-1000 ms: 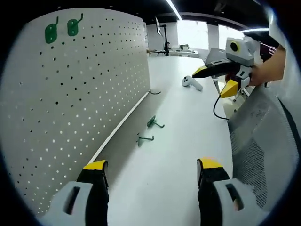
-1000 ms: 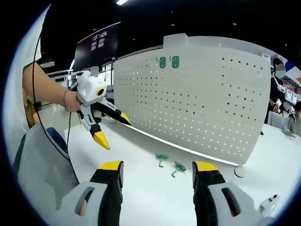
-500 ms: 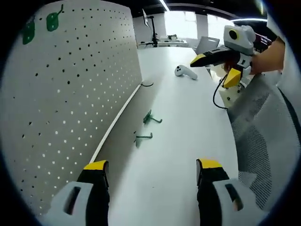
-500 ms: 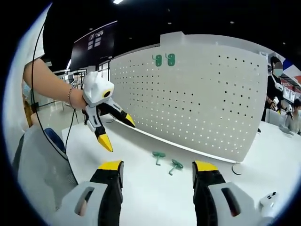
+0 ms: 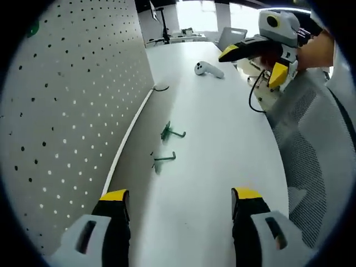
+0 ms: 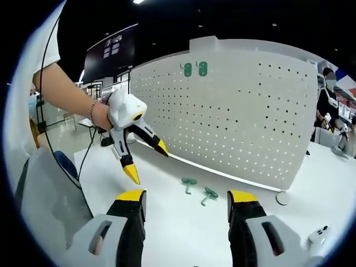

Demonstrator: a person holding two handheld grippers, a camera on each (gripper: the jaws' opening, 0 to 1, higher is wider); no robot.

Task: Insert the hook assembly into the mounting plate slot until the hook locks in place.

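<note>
Left of centre, right gripper view: left tongs [image 6: 148, 161] now lower, nearer the hooks [image 6: 199, 189].
Both tongs stay spread, empty; right tongs [image 5: 253, 62] sit upper right in left gripper view.

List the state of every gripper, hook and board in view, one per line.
Left gripper: open, empty, above the table.
Right gripper: open, empty.
Two loose green plastic hooks: lying on the white table, apart from both grippers.
White perforated pegboard: upright on the table.
Two green hooks at the pegboard's top: already mounted.
White handheld controller: lying on the table.
</note>
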